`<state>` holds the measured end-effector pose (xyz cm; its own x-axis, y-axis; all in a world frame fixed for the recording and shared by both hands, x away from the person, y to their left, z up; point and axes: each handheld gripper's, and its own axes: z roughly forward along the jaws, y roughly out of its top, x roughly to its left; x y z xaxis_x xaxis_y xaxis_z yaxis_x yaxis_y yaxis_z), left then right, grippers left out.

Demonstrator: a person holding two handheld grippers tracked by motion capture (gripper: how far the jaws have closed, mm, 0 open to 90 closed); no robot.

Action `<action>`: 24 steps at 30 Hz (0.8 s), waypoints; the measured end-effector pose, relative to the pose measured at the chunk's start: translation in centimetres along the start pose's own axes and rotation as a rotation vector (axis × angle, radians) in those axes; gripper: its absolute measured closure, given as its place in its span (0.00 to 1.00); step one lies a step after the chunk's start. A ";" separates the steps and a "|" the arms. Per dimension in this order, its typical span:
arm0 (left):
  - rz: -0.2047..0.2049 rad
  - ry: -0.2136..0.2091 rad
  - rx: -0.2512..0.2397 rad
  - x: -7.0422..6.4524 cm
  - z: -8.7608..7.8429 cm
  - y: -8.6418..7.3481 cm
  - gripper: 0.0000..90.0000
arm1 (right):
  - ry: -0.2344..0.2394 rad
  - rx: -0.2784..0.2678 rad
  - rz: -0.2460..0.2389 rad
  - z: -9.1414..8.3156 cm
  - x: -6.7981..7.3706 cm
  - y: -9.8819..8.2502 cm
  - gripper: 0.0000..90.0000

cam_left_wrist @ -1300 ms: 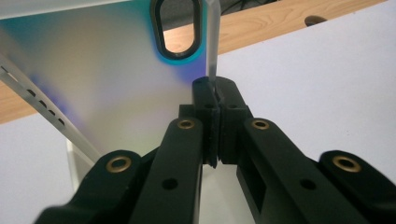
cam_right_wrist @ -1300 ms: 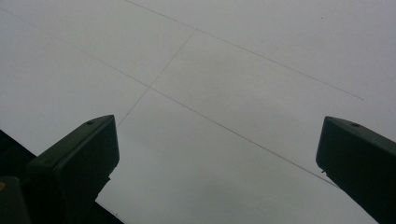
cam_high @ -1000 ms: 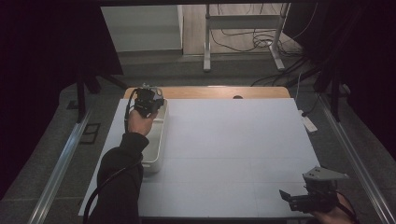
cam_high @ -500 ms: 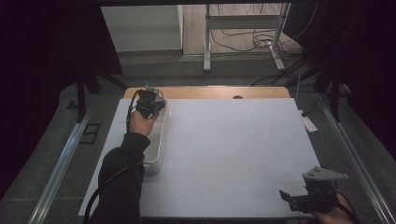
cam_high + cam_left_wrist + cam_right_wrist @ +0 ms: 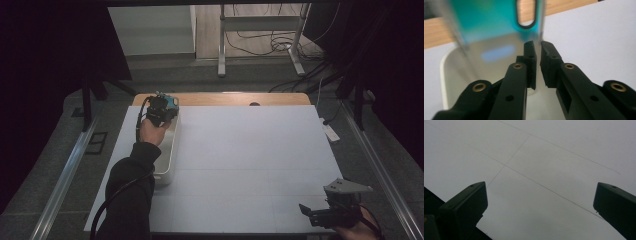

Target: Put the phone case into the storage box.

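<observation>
At the far left of the white tabletop (image 5: 250, 150), the left tool (image 5: 537, 53) hangs over the far end of a long white tray (image 5: 169, 150). Its jaws are clenched on the edge of a thin teal card (image 5: 496, 20) with a slot near its top, held upright above the tray's far end. At the near right corner, the right tool (image 5: 306, 212) hovers over bare tabletop, jaws spread wide, released, well apart from the tray and card.

A white-topped table (image 5: 250, 155) carries a white tray (image 5: 168, 155).
</observation>
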<state>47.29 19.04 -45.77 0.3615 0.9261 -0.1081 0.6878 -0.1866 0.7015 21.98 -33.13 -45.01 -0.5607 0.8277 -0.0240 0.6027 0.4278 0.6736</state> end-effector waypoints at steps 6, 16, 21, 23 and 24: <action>0.002 -0.019 -0.025 0.0 -0.3 0.0 0.86 | -0.001 0.000 0.000 0.0 0.0 0.0 0.00; 0.033 -0.035 -0.038 -0.3 -0.8 0.1 0.70 | -0.004 0.000 -0.001 0.0 0.0 0.0 0.00; 0.043 -0.058 -0.036 -0.5 -1.1 0.2 0.61 | -0.005 0.001 -0.001 0.0 0.0 0.0 0.00; 0.032 -0.079 -0.033 -0.4 -1.2 0.2 0.56 | -0.005 0.002 -0.003 0.0 0.1 0.0 0.00; 0.032 -0.086 -0.032 -0.4 -1.3 0.2 0.55 | -0.005 0.002 -0.003 0.0 0.1 0.0 0.00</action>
<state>46.47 19.10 -44.69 0.4369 0.8879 -0.1443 0.6547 -0.2038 0.7279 21.96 -33.07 -45.01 -0.5601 0.8279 -0.0298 0.6017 0.4313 0.6722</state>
